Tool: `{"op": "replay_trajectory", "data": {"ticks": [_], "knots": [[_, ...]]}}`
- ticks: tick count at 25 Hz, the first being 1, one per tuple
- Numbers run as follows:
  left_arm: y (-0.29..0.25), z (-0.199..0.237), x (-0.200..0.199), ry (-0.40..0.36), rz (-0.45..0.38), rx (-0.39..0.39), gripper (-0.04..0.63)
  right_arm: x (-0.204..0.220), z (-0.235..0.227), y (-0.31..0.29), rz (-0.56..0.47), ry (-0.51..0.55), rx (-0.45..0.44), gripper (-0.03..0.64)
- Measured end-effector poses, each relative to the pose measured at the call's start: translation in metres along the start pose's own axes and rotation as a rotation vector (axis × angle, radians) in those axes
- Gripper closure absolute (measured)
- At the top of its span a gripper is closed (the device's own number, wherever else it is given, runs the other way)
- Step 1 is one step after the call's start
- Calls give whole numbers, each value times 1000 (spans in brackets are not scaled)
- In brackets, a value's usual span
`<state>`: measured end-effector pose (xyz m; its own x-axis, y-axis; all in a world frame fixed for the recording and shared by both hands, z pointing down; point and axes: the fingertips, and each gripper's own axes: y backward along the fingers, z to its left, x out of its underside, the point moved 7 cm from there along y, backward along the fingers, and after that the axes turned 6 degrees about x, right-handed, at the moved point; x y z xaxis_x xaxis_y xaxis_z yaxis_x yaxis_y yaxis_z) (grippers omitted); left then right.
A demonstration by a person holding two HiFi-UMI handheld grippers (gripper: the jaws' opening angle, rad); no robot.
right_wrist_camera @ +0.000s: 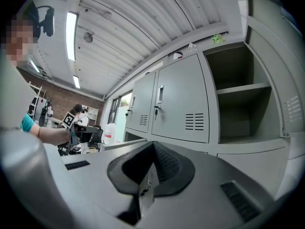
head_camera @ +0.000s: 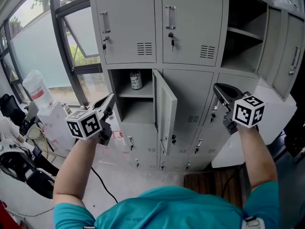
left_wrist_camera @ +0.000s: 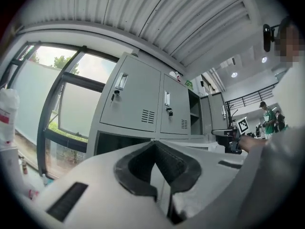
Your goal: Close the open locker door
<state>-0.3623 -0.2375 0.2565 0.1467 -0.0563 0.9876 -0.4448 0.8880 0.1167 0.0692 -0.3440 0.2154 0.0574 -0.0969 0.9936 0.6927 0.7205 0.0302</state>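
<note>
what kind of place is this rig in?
Probably a workshop or lab storage corner, not a home: a bank of grey metal lockers, a corrugated metal ceiling and a strip light overhead.

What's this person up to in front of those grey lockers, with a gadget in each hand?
A person stands facing a bank of grey lockers, holding a handheld gripper in each hand. One middle-row locker door hangs open, with a small jar on the shelf inside. The left gripper is raised left of that opening and the right gripper is off to its right. Both have their jaws together and hold nothing. Neither touches the door, so it is not yet closed.
</note>
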Motion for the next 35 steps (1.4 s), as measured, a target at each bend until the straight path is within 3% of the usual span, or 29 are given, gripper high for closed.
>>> {"op": "replay_trajectory", "data": {"ticks": [11, 27, 35], "knots": [[-4, -9, -3, -20, 4, 54, 592, 1, 5, -1, -7, -3, -8, 627], [-15, -15, -17, -4, -9, 42, 592, 2, -2, 12, -7, 1, 24, 627], [-54, -53, -45, -51, -6, 126, 592, 4, -15, 34, -13, -3, 72, 627]]}}
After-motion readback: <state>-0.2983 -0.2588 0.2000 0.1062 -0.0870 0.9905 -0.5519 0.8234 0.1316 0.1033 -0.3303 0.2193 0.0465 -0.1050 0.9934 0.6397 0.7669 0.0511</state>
